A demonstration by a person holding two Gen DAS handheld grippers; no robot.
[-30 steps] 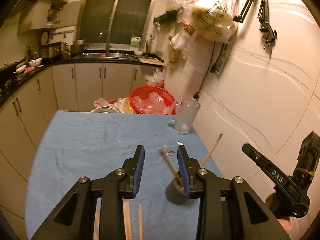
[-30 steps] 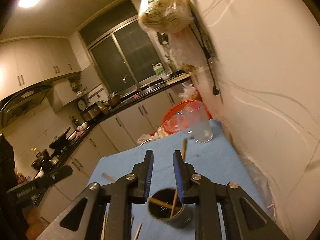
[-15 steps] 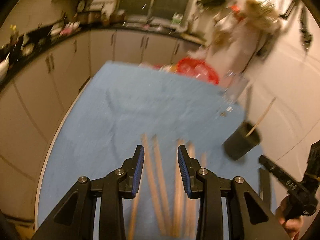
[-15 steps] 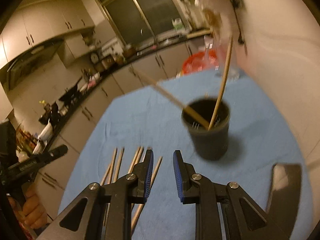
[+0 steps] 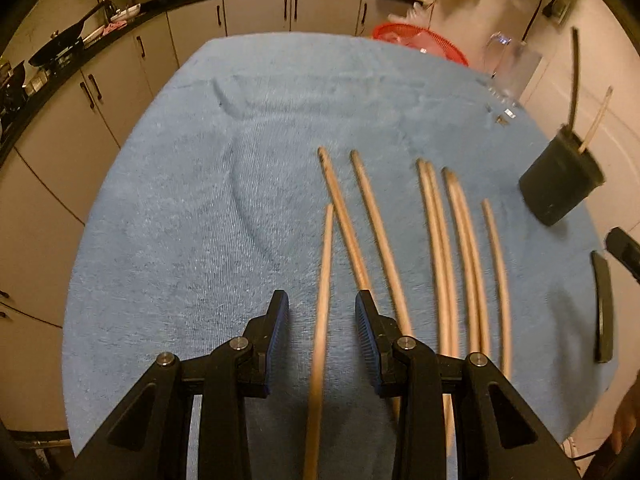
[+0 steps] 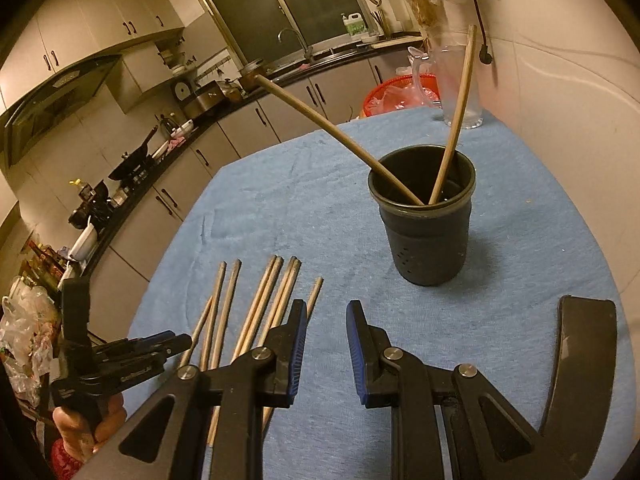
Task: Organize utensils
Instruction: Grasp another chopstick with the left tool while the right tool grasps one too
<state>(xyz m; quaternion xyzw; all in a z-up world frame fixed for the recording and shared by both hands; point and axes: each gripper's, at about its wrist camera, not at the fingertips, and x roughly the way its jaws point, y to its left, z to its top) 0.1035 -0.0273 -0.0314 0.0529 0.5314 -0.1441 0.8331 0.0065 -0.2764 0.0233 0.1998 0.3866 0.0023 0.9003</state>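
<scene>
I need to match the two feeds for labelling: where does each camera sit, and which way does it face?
Left wrist: on the left gripper, angled steeply down at wooden chopsticks on the blue towel; its jaws straddle one.
Right wrist: on the right gripper, facing the dark cup with two chopsticks; the other hand shows lower left.
Shared: chopsticks, cup, towel.

Both grippers now sit lower and tip downward: the left gripper [image 5: 322, 312] has come from above the black cup [image 5: 560, 182] to straddle one loose chopstick [image 5: 322, 300], while the right gripper [image 6: 326, 322] has backed off the cup toward the worktop [image 6: 520, 208].
</scene>
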